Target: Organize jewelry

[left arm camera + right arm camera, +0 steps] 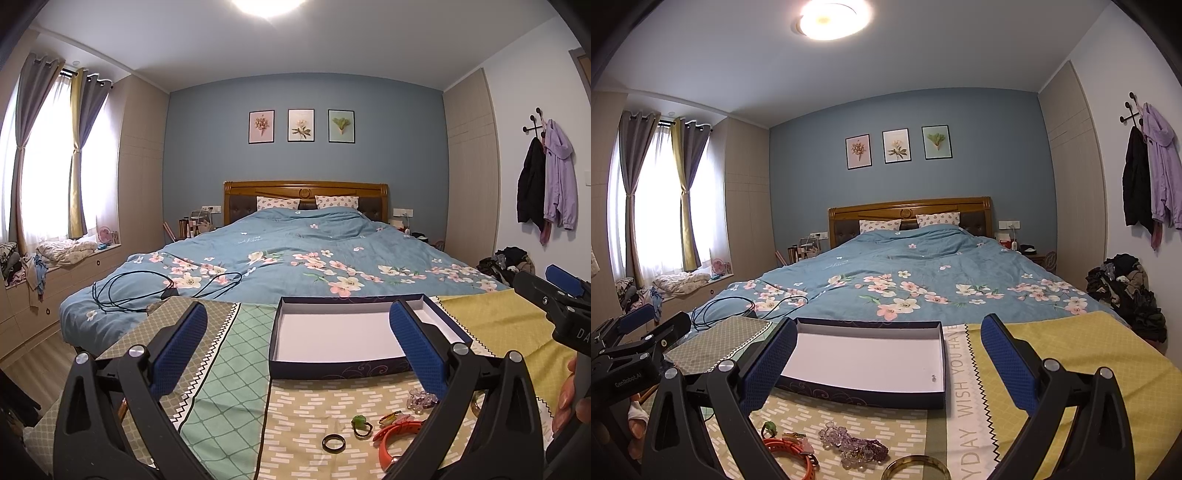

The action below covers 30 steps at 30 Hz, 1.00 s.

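A shallow dark blue box (332, 365) with a white inside stands open on the patterned cloth; in the right wrist view the box (864, 395) holds one tiny item (933, 377). In front of it lie a black ring (333, 442), a green ring (360, 424), an orange band (391, 439) and a crystal bracelet (421, 398). The right wrist view shows the crystal bracelet (849, 445), the orange band (792, 452), the green ring (770, 427) and a gold bangle (916, 467). My left gripper (295, 347) is open and empty above the cloth. My right gripper (888, 363) is open and empty.
The cloth-covered table (1089, 369) stands at the foot of a bed (295, 258) with a blue floral quilt. A black cable (147, 288) lies on the bed's left corner. A clothes pile (1126, 288) sits on the right.
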Motion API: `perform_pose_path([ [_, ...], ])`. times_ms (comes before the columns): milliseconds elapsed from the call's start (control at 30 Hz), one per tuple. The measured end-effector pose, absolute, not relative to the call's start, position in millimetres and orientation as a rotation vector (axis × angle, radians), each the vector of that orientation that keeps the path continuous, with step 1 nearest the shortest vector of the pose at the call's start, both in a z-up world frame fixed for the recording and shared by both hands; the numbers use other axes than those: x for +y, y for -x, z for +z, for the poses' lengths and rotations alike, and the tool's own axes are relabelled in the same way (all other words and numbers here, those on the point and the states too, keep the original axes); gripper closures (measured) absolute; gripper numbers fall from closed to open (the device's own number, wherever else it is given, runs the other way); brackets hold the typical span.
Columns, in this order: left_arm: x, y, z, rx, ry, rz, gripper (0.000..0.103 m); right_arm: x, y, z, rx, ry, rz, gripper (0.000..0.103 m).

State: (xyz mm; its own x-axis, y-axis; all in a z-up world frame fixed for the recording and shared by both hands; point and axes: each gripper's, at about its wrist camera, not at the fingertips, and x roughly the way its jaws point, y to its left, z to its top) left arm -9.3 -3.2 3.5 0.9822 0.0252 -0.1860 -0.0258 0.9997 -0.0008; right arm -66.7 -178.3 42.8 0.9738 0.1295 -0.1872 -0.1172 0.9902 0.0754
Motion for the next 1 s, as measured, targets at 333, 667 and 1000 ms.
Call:
perform_pose_path([
  [333,-4.2,10.1,4.9,0.183,0.001,0.026,0.006,-178.4,67.2,43.2,0.193,-0.063,0.124,0.007],
  [667,-4.5,10.1,5.3,0.184,0.000,0.027,0.006,-177.7,67.0,42.6,0.193,-0.067,0.124,0.007],
  [1000,-4.4,9.2,4.5,0.188,-0.002,0.022,0.006,-182.0,68.5,45.1,0.198,-0.067,0.123,0.007],
])
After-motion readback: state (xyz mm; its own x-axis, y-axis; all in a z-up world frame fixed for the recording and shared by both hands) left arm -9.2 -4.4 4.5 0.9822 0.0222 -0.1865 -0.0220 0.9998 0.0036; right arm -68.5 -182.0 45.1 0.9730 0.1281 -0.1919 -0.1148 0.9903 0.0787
